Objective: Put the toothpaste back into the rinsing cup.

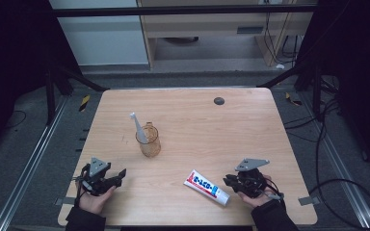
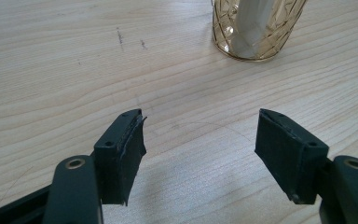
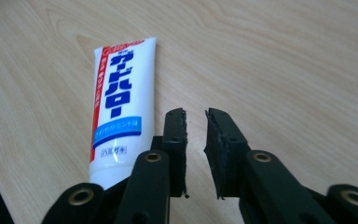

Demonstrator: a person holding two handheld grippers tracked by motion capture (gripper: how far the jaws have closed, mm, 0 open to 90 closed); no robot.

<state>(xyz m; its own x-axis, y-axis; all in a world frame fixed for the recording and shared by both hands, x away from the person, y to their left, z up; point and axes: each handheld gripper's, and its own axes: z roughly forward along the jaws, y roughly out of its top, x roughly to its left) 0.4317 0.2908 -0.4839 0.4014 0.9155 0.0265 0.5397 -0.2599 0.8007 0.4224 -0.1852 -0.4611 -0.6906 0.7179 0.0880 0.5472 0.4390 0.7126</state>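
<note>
A white toothpaste tube (image 1: 206, 186) (image 3: 116, 112) with blue and red print lies flat near the table's front edge. My right gripper (image 1: 227, 181) (image 3: 196, 122) rests just right of it, its jaws a narrow gap apart with nothing between them. An amber patterned glass cup (image 1: 149, 142) (image 2: 256, 28) stands left of centre with a white toothbrush (image 1: 137, 126) (image 2: 251, 23) leaning in it. At the front left, my left gripper (image 1: 120, 175) (image 2: 200, 140) is low over the wood, open wide and empty, pointing toward the cup.
The light wooden table (image 1: 197, 120) carries a small black round disc (image 1: 219, 100) near its far edge. Grey carpet, metal rails and loose cables surround the table. Dark frame posts stand at the far corners.
</note>
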